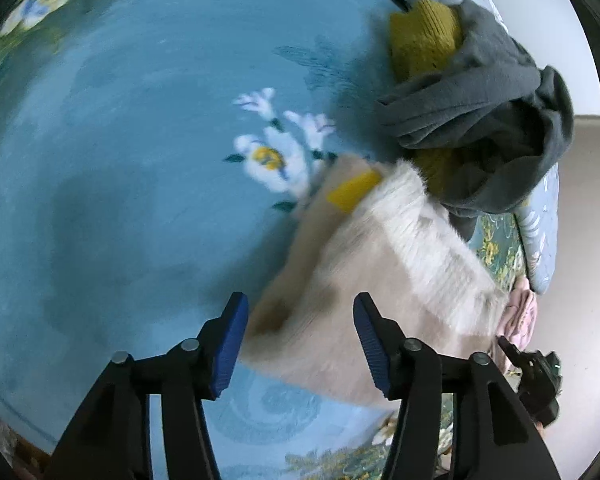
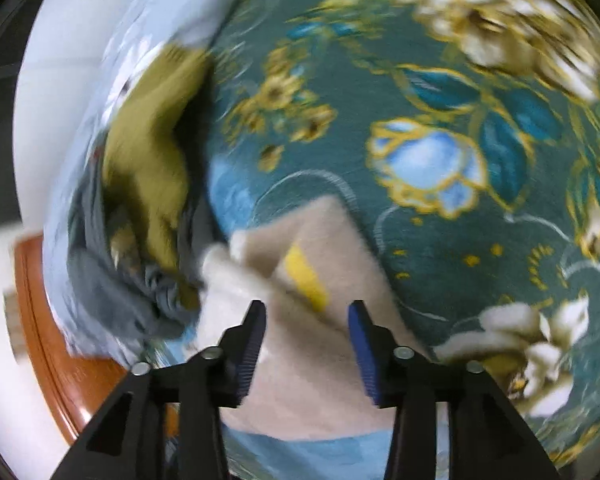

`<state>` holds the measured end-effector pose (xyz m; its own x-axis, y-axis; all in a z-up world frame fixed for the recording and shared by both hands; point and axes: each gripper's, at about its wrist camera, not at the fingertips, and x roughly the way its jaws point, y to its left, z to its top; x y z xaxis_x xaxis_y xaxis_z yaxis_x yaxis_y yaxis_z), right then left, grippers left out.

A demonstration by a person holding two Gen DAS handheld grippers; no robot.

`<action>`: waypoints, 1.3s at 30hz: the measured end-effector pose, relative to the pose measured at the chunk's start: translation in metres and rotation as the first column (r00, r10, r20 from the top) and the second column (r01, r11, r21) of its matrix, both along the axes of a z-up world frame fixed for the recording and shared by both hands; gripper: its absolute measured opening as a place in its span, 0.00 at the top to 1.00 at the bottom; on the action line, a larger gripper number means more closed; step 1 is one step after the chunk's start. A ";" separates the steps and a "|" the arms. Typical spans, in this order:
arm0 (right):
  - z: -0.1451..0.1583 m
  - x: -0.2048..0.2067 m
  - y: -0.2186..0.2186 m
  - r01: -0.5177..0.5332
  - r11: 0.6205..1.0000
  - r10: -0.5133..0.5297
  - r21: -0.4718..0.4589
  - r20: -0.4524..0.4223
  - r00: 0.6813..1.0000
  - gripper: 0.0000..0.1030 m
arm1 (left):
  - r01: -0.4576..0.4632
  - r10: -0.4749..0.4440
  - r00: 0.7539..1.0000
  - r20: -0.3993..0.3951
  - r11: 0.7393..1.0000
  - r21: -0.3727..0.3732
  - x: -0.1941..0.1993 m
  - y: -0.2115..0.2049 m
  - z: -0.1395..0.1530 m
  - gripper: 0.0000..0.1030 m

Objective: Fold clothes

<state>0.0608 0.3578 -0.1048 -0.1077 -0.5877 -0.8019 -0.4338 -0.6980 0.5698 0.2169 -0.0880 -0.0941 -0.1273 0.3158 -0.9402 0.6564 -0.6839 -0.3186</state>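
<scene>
Left wrist view: a beige garment (image 1: 340, 280) lies on a blue floral bedspread (image 1: 120, 140) under two parted grippers.

Seen from the left gripper (image 1: 300, 344), the jaws stand apart with nothing pinched; the folded beige garment, edged in pale fur and bearing a yellow tag (image 1: 354, 192), lies on the spread below them, its near corner between the blue pads (image 1: 230, 344) but not pressed. Just beyond it is a heap of grey cloth (image 1: 480, 128) and a mustard knit (image 1: 424, 36). From the right wrist, blurred, the right gripper (image 2: 308, 348) is likewise released above the same garment, with the heap to the left and a wooden edge (image 2: 56, 344) at the lower left.
</scene>
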 end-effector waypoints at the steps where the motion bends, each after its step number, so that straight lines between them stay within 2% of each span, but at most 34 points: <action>1: 0.001 -0.001 -0.008 -0.036 0.999 0.036 0.007 -0.016 0.999 0.54 | 0.008 -0.008 1.000 0.005 1.000 -0.006 -0.006 0.003 -0.004 0.46; 5: 0.003 -0.002 -0.033 -0.125 0.989 0.129 0.080 -0.037 0.991 0.53 | 0.020 -0.020 1.000 0.024 0.999 -0.026 -0.023 0.010 -0.014 0.47; 7: 0.002 -0.002 -0.041 -0.147 0.984 0.151 0.102 -0.031 0.988 0.57 | 0.007 -0.007 1.000 0.026 1.000 -0.012 -0.025 0.012 -0.017 0.52; 10: 0.000 0.001 -0.046 -0.161 0.981 0.163 0.108 -0.015 0.986 0.65 | -0.001 0.002 1.000 0.022 1.000 -0.025 -0.024 0.015 -0.016 0.71; 11: 0.002 0.003 -0.046 -0.165 0.979 0.168 0.122 -0.018 0.986 0.75 | 0.009 -0.009 1.000 0.015 0.999 -0.043 -0.023 0.017 -0.014 0.82; 12: 0.004 0.004 -0.045 -0.168 0.976 0.173 0.136 -0.024 0.985 0.83 | 0.023 -0.023 1.000 0.000 0.998 -0.052 -0.022 0.019 -0.010 0.85; 17: 0.028 0.013 -0.022 -0.109 0.990 0.120 0.093 -0.122 0.985 0.87 | 0.059 -0.062 0.985 -0.161 0.998 -0.022 -0.020 0.020 0.026 0.88; 19: 0.034 0.012 -0.012 -0.086 0.992 0.098 0.087 -0.148 0.984 0.87 | 0.065 -0.067 0.981 -0.180 0.998 -0.017 -0.024 0.019 0.030 0.88; 21: 0.027 0.007 -0.007 -0.076 0.992 0.089 0.105 -0.129 0.988 0.87 | 0.071 -0.073 0.984 -0.160 0.997 -0.015 -0.027 0.021 0.021 0.88; 26: -0.011 -0.003 -0.014 -0.058 0.985 0.062 0.164 -0.021 0.998 0.87 | 0.023 -0.024 0.999 -0.035 1.000 -0.018 -0.038 0.020 -0.027 0.87; 28: -0.020 -0.007 -0.016 -0.056 0.982 0.057 0.182 0.002 0.998 0.87 | 0.020 -0.020 1.000 -0.015 1.000 -0.018 -0.039 0.019 -0.036 0.86; 32: -0.022 -0.015 -0.028 -0.154 0.955 0.158 0.252 0.005 0.987 0.85 | 0.094 -0.094 0.996 0.006 0.994 -0.060 -0.044 0.025 -0.037 0.80; 34: -0.021 -0.017 -0.030 -0.186 0.947 0.192 0.264 0.000 0.981 0.85 | 0.147 -0.146 0.989 0.022 0.984 -0.096 -0.045 0.029 -0.035 0.65; 35: -0.021 -0.016 -0.030 -0.197 0.944 0.206 0.266 -0.005 0.979 0.84 | 0.164 -0.162 0.986 0.030 0.980 -0.112 -0.044 0.028 -0.036 0.49; 36: -0.020 -0.016 -0.030 -0.204 0.942 0.215 0.266 -0.010 0.977 0.84 | 0.177 -0.174 0.984 0.035 0.977 -0.123 -0.043 0.028 -0.038 0.40; 37: -0.019 -0.014 -0.028 -0.201 0.944 0.212 0.260 -0.012 0.977 0.84 | 0.189 -0.186 0.982 0.040 0.973 -0.133 -0.041 0.027 -0.040 0.39; 39: -0.018 -0.011 -0.026 -0.195 0.950 0.205 0.246 -0.016 0.979 0.82 | 0.148 -0.146 0.989 0.023 0.986 -0.073 -0.035 0.019 -0.049 0.34</action>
<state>0.0503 0.3322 -0.1232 -0.0434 -0.3894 -0.9200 -0.2517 -0.8869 0.3873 0.1821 -0.0686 -0.1430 -0.0677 0.2593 -0.9634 0.5520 -0.7947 -0.2527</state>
